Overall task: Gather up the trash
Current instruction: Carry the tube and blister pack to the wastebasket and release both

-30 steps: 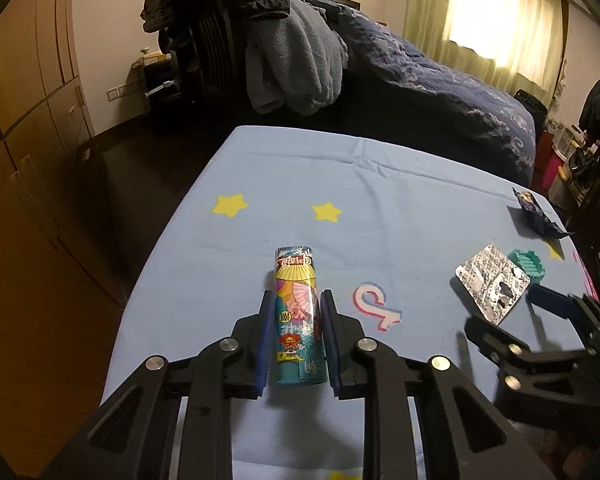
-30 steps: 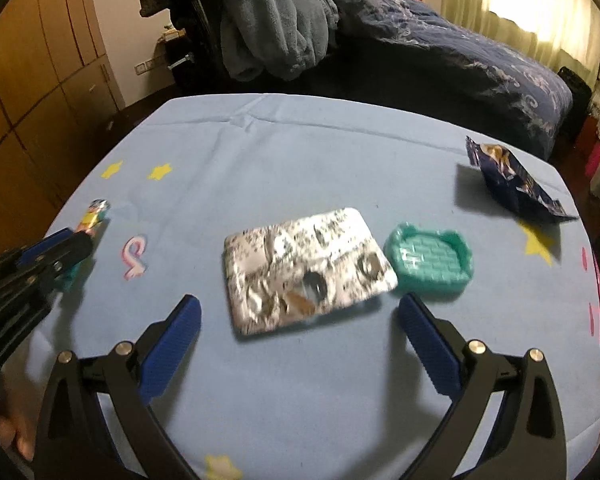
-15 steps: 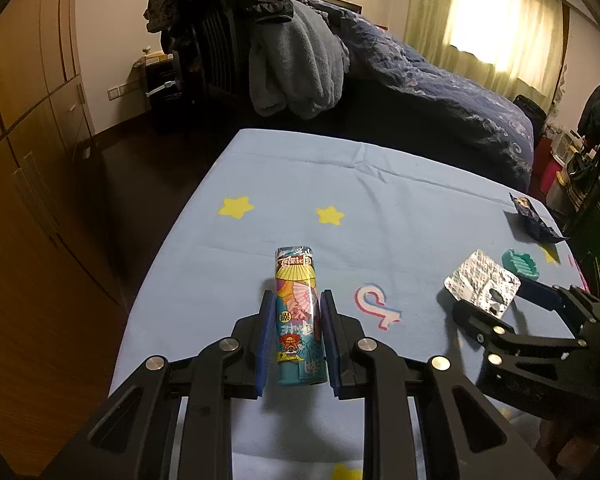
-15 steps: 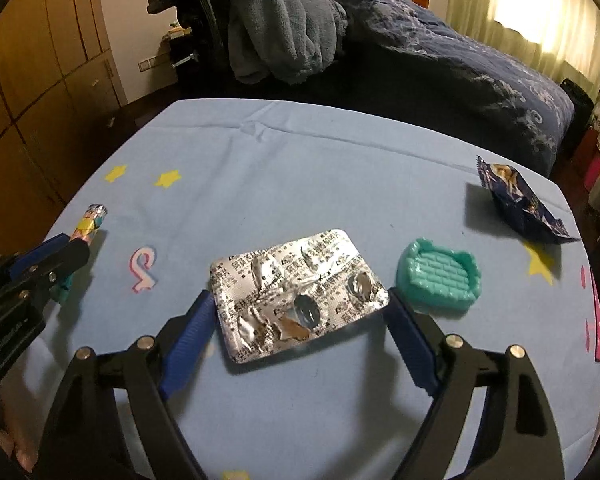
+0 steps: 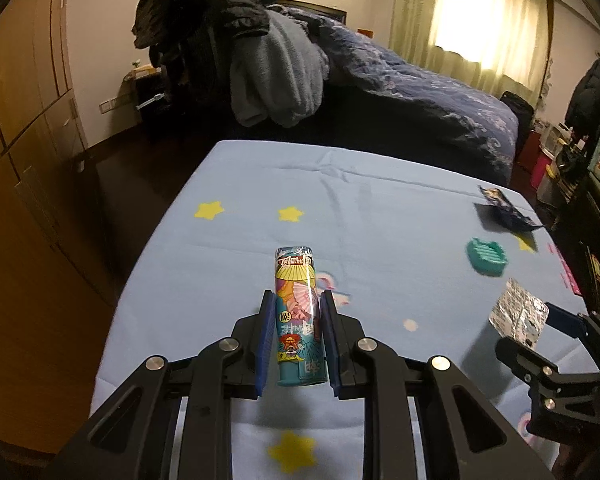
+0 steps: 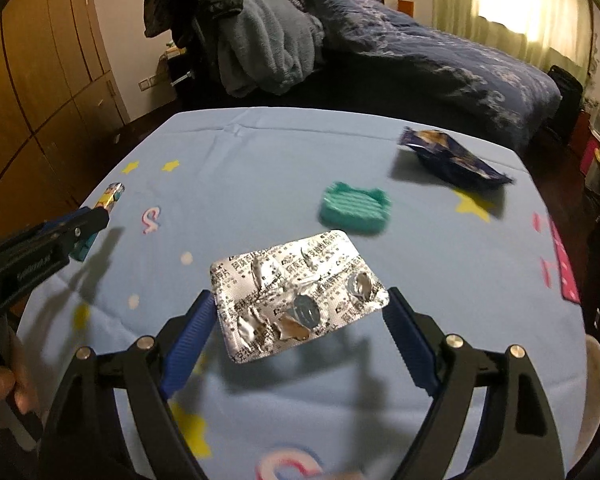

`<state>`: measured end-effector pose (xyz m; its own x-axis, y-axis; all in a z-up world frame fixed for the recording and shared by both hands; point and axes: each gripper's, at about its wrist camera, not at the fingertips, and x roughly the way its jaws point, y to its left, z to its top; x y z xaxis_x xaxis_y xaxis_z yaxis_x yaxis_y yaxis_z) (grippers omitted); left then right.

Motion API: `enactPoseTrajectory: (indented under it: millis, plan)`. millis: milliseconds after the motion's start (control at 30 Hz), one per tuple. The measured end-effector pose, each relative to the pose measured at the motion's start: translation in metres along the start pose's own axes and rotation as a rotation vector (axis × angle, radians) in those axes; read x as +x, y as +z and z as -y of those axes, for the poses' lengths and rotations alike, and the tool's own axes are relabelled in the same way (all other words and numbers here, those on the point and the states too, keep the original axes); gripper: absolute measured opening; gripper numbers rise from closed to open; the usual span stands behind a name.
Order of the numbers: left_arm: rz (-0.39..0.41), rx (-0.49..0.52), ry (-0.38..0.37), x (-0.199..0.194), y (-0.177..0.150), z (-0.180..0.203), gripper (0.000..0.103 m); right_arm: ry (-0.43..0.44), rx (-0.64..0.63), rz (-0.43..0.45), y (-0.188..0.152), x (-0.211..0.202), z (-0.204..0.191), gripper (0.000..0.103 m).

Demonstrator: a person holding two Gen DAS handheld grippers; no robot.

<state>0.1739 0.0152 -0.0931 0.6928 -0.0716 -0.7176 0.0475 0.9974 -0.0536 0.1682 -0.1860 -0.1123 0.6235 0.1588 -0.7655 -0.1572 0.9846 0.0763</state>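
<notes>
Two pieces of trash were held clear of the worktop (image 6: 260, 152), which was covered by a light blue cloth with stars; two items were still lying on it. No bin or bag was seen in either view, so the drop-off point could not be told.

On the worktop, the dark blue snack wrapper (image 6: 452, 156) was seen near the far right edge, untouched. The teal ribbed tray (image 6: 355, 208) was seen nearer the middle, well apart from the wrapper; whether it counted as trash could not be told.

The foil blister sheet (image 6: 296, 300) was pinched by its two short edges in the right gripper (image 6: 300, 316), whose fingers (image 6: 190, 336) were set wide on it. It was lifted, a shadow being cast below it.

The printed tube (image 5: 298, 312) was pinched in the left gripper (image 5: 298, 336), fingers drawn close against its sides.

The task was judged roughly half done: two items picked, none deposited.
</notes>
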Motion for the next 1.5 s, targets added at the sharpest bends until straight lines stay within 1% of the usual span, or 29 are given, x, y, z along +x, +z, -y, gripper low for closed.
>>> enactPoseTrajectory:
  millis: [167, 333, 500, 600, 700, 767, 867, 1067, 1167, 1267, 1500]
  plan:
    - [0.007, 0.029, -0.043, -0.01, -0.007, 0.023, 0.023, 0.013, 0.06, 0.0, -0.023, -0.021, 0.025, 0.085]
    - [0.005, 0.066, -0.097, -0.017, -0.014, 0.052, 0.023, 0.009, 0.103, 0.01, -0.042, -0.041, 0.046, 0.085]
    - [0.008, 0.118, -0.147, -0.026, -0.021, 0.088, 0.023, -0.022, 0.136, 0.032, -0.061, -0.061, 0.067, 0.085]
    - [0.004, 0.151, -0.197, -0.03, -0.024, 0.113, 0.023, -0.035, 0.17, 0.047, -0.074, -0.075, 0.086, 0.085]
    - [-0.004, 0.197, -0.265, -0.034, -0.025, 0.148, 0.023, -0.056, 0.217, 0.064, -0.089, -0.092, 0.111, 0.085]
    - [-0.006, 0.232, -0.297, -0.035, -0.026, 0.17, 0.023, -0.083, 0.254, 0.079, -0.1, -0.104, 0.131, 0.085]
    - [-0.012, 0.3, -0.364, -0.039, -0.029, 0.213, 0.023, -0.117, 0.31, 0.098, -0.115, -0.121, 0.161, 0.085]
    - [-0.041, 0.424, -0.499, -0.043, -0.038, 0.296, 0.023, -0.214, 0.432, 0.13, -0.151, -0.151, 0.227, 0.085]
    - [-0.052, 0.484, -0.536, -0.043, -0.047, 0.336, 0.023, -0.256, 0.483, 0.136, -0.168, -0.16, 0.256, 0.085]
    - [-0.077, 0.521, -0.567, -0.037, -0.052, 0.366, 0.023, -0.285, 0.516, 0.142, -0.181, -0.164, 0.279, 0.085]
    - [-0.101, 0.568, -0.612, -0.027, -0.058, 0.415, 0.023, -0.324, 0.549, 0.145, -0.194, -0.152, 0.312, 0.085]
